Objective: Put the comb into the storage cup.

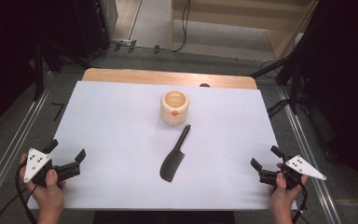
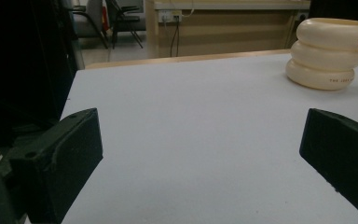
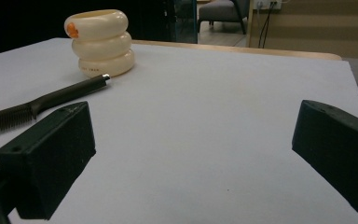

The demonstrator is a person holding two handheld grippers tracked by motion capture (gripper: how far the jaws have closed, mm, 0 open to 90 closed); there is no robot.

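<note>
Left gripper (image 1: 68, 157) and right gripper (image 1: 264, 162), jaws wide and empty, rest at the near left and near right corners of the surface (image 1: 112, 140). Between them lies open surface; the comb (image 1: 173, 158) lies mid-surface, the ringed cream cup (image 1: 174, 107) just beyond its handle, toward the far edge.

Left hand-held gripper (image 1: 67, 153) and right hand-held gripper (image 1: 265, 157) gape wide, empty.
</note>
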